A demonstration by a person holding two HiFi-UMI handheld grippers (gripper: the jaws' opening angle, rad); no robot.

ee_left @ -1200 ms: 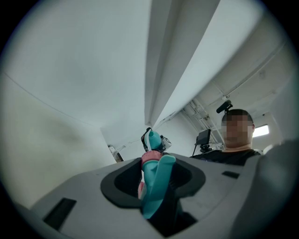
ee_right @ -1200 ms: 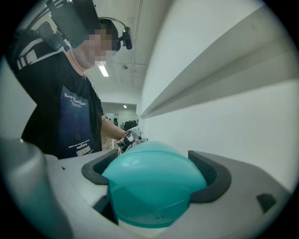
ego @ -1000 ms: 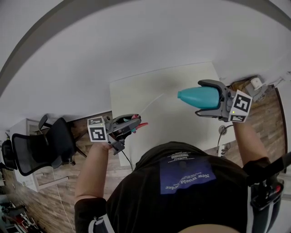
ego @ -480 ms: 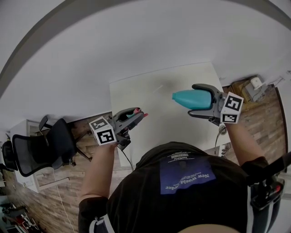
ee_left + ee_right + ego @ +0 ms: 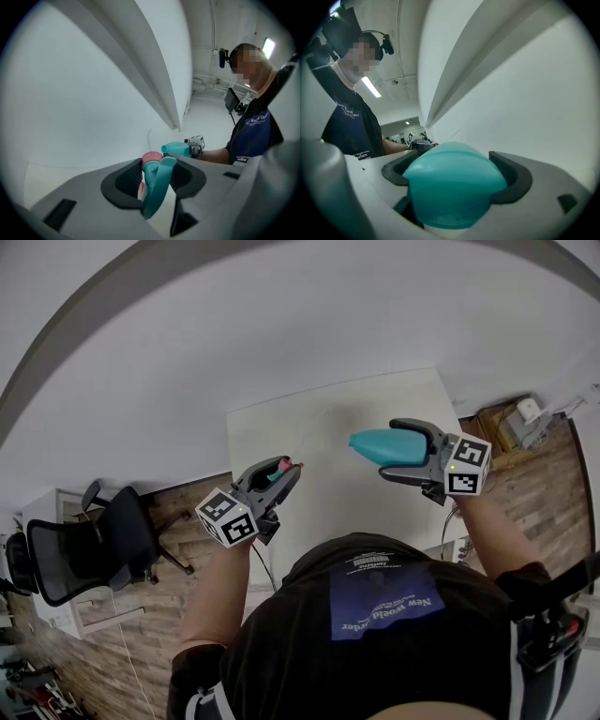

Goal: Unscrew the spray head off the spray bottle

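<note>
Left gripper [image 5: 284,472] clamps head [image 5: 155,187]. Right gripper [image 5: 397,450] clamps bottle [image 5: 368,443], which lies level with its narrow end toward the left gripper, well apart.

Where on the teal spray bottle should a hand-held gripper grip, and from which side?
Probably the wide lower body of the bottle, from the base end, as the right hand-held gripper does: it tapers towards the neck, where pads could slip.

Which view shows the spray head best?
Left gripper view: the spray head sits close up between the jaws, teal trigger and pink nozzle clear. Head view shows a small sliver; right gripper view, hardly anything.
</note>
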